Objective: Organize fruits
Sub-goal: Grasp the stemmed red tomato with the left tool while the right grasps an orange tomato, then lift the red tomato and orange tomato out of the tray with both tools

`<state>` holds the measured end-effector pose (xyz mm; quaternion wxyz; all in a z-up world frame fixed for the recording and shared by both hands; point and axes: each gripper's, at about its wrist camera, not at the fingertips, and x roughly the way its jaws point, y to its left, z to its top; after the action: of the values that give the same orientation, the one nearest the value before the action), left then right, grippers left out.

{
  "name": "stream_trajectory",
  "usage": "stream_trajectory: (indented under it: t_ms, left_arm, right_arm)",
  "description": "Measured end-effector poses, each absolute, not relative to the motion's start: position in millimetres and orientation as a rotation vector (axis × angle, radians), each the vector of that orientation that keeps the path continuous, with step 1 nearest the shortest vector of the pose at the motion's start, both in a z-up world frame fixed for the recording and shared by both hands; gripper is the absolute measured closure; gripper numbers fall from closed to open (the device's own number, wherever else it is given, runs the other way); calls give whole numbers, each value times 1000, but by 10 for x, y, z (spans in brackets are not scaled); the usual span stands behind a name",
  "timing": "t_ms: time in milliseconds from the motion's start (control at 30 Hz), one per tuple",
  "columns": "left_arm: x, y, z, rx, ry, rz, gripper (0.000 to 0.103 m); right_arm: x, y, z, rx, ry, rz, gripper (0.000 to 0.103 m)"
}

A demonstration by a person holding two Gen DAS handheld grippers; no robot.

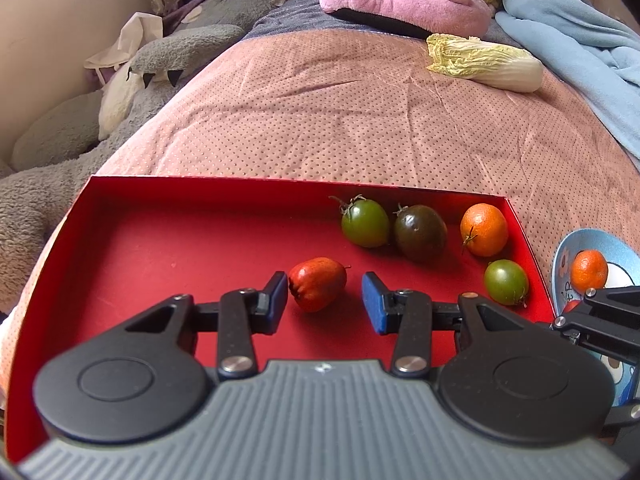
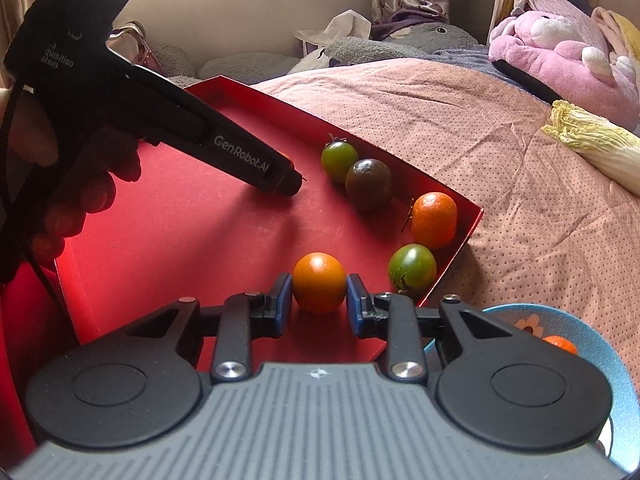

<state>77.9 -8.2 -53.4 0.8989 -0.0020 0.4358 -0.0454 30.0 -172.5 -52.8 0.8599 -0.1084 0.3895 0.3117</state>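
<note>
Right gripper (image 2: 319,304) grasps an orange (image 2: 319,288) over the red tray (image 2: 160,232); left gripper (image 1: 325,300), released, straddles a red fruit (image 1: 317,283)

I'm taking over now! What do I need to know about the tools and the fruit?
Right tool: shut on an orange, over the red tray.
Left tool: open around the red fruit, not gripping.
In the tray: two green tomatoes, a dark tomato, another orange.
Blue bowl beside the tray holds one orange.
Left: probably sorting the rest; the cabbage lies untouched on the bed.
</note>
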Motion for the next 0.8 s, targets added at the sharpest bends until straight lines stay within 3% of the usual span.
stream_trajectory:
  t_ms: [200,267,800]
  left_arm:
    - [797,-106,-557,-4,912,-105,61]
    - [797,-116,-561,0,914,-111,68]
    - [698,-147,-456,-13,868,-119,68]
  right_arm:
    - [306,-1760,-491,-212,820,648,69]
    - [301,-1776,-467,-206,818,646,69]
    - [174,-1898,-259,-179,791,634,69]
